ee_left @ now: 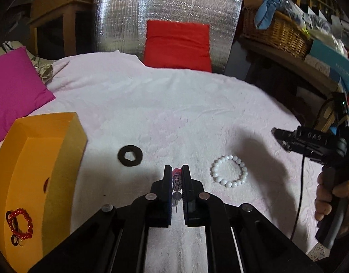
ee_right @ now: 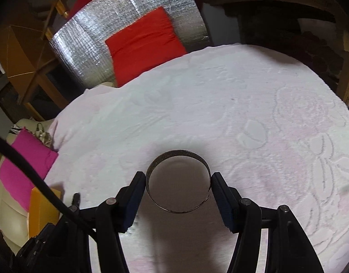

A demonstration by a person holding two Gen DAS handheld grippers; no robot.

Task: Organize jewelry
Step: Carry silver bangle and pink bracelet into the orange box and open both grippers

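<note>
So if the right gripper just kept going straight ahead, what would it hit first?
The right gripper already has the metal bangle between its fingers. Beyond that, the way looks free across the white blanket; the red cushion at the far edge probably comes next, though depth is unclear.

My left gripper [ee_left: 176,177]: black fingers with blue pads [ee_left: 168,204], four round silver pins [ee_left: 151,196]. My right gripper [ee_right: 177,182]: same black build, white "DAS" lettering, black cable [ee_left: 300,195]. Bare-skinned hand [ee_left: 327,198] on its grey handle.
</note>
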